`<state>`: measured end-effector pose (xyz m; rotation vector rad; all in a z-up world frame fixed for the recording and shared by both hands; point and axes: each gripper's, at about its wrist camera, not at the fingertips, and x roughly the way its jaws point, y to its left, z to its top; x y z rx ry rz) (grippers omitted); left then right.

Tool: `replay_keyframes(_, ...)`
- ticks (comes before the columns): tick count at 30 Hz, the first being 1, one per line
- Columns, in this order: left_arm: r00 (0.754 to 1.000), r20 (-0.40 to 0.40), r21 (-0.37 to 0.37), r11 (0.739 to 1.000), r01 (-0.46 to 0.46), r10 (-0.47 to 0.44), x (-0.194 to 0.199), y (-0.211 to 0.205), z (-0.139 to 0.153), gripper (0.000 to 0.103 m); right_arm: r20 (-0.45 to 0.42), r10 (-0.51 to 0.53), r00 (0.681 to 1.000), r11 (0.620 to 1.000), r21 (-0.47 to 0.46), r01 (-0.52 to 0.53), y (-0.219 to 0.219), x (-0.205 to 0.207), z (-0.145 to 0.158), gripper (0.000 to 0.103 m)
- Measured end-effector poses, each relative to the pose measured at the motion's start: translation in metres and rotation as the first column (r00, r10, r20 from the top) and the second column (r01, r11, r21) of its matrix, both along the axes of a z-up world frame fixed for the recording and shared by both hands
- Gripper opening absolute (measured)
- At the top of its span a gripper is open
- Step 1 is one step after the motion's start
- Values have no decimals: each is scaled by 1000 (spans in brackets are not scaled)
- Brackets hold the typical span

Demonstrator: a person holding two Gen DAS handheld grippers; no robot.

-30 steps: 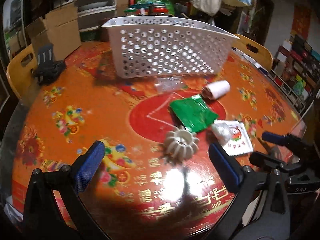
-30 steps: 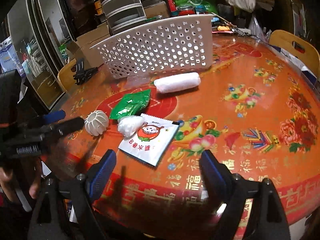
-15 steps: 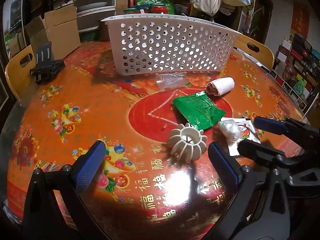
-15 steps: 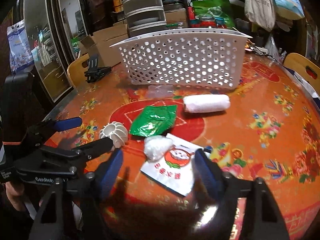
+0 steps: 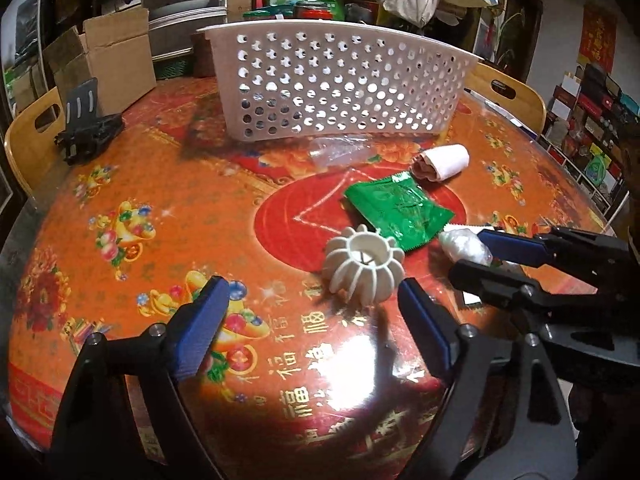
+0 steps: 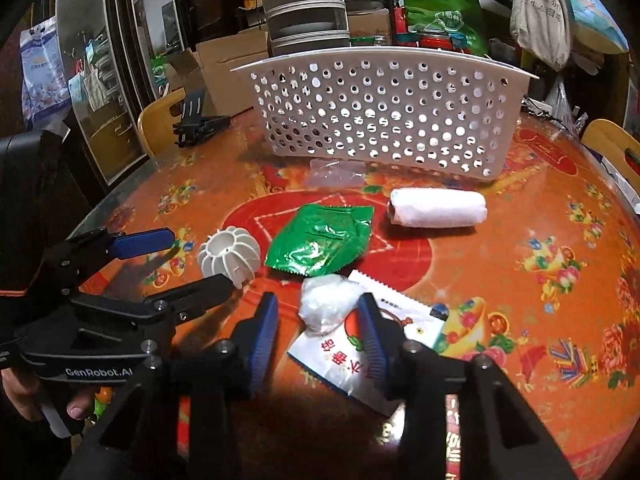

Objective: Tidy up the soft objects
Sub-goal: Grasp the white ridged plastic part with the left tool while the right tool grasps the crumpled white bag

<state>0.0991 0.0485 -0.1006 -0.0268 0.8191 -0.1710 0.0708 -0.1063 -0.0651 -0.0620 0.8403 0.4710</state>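
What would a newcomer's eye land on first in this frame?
Probably the loud red-and-orange table, then the white perforated basket standing at its far side. In front of the basket lie a green foil packet, a rolled white towel and a ribbed white ball, with the open right gripper straddling a small white plastic bundle.

Right tool (image 6: 318,330) has closed in around the white wad (image 6: 326,304)
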Motion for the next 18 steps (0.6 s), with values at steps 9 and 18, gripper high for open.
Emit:
replay_keyframes(9,999,5,0,999,51,-51,-4,-14,-1,50,14,-16,1000,1000,10,15,-8,-4,3,28)
replay_keyframes(18,998,27,0,998,62,-62,-9,-17,-1,34,17,-25,1000,999,21,25,-13,-7,6,28)
